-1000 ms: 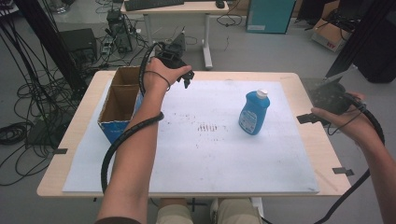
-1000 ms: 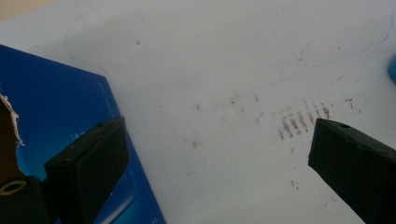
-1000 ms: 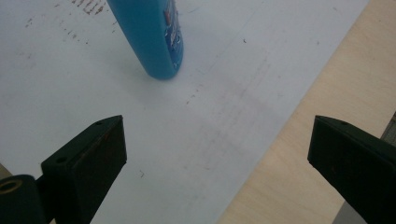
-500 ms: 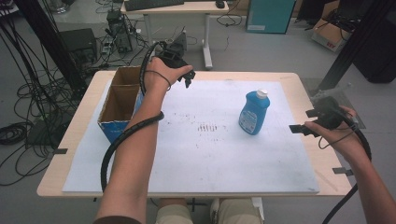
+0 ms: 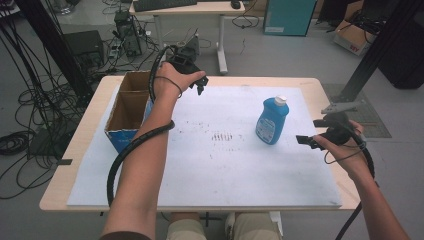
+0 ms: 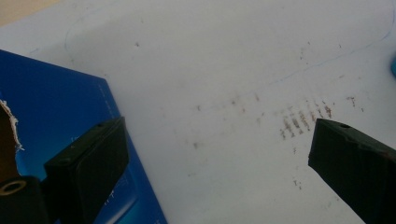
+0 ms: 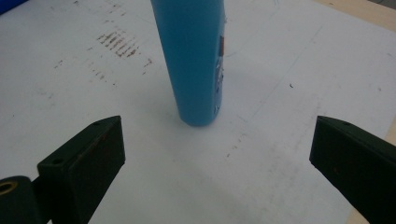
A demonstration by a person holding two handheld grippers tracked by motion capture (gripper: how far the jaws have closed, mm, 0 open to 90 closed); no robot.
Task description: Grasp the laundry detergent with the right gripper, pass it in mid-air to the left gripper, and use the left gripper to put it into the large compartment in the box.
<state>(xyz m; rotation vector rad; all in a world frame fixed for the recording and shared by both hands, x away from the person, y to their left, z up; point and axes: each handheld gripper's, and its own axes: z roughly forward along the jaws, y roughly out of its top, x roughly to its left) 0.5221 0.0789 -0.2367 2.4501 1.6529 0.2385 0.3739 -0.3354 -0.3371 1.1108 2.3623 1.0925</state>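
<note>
A blue bottle (image 5: 272, 121) with a white cap stands upright on the white sheet, right of centre. My right gripper (image 5: 306, 140) hovers just right of it at the sheet's right side, jaws wide open and aimed at it. Seen from the right gripper view, the blue bottle (image 7: 194, 56) rises ahead between the open jaws, a short way off, untouched. My left gripper (image 5: 199, 84) hangs high over the sheet's far left, beside the box, open with nothing in it. The blue box wall (image 6: 70, 116) lies under its left jaw.
An open cardboard box (image 5: 129, 111) with blue outer walls stands at the table's left. The white sheet (image 5: 215, 170) carries brown smudges (image 5: 222, 135) at its middle. The wooden table edge (image 5: 327, 90) shows past the sheet. Desks, cables and boxes stand on the floor beyond.
My right gripper has come down and in from the table's right edge toward the bottle. The left gripper and bottle have stayed put.
</note>
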